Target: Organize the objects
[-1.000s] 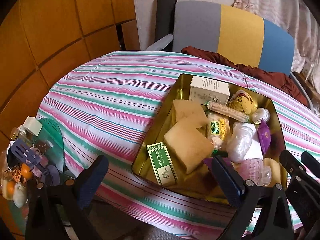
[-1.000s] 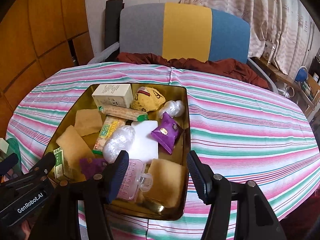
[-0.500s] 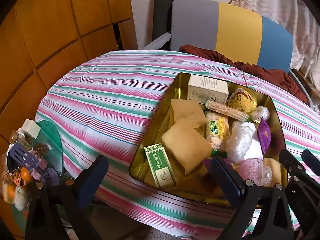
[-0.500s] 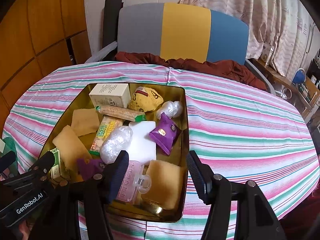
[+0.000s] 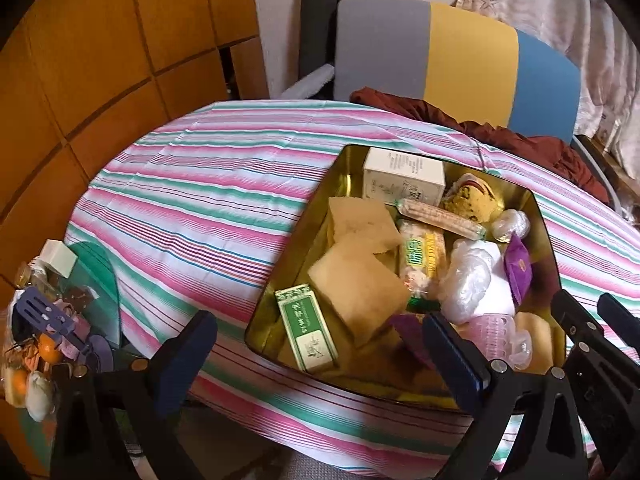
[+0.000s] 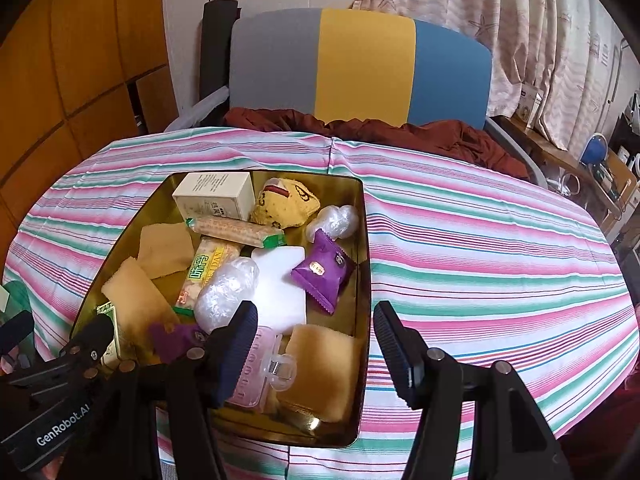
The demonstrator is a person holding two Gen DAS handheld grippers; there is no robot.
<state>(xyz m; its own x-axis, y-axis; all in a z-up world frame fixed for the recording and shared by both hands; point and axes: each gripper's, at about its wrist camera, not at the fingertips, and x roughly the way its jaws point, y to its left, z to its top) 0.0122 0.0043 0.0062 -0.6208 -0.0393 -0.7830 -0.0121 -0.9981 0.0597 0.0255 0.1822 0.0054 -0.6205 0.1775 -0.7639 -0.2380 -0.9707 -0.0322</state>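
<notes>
A gold metal tin (image 5: 340,184) (image 6: 362,248) sits on the striped tablecloth, full of items: a white box (image 5: 404,176) (image 6: 214,196), tan sponges (image 5: 356,292) (image 6: 164,248), a green box (image 5: 306,328), a cracker roll (image 6: 236,232), a purple packet (image 6: 322,274), a yellow pouch (image 6: 286,206), a pink clip (image 6: 256,364). My left gripper (image 5: 316,360) is open and empty over the tin's near left corner. My right gripper (image 6: 316,344) is open and empty over the tin's near right corner, above a tan sponge (image 6: 324,372).
The round table (image 6: 480,248) has bare striped cloth right and left of the tin. A grey, yellow and blue chair (image 6: 360,64) with a dark red cloth (image 6: 360,128) stands behind. A cluttered glass side table (image 5: 52,312) is at the lower left. Curtains hang at the right.
Both grippers have drifted slightly; the tin sits a little lower and nearer in both views. Both stay open and empty.
</notes>
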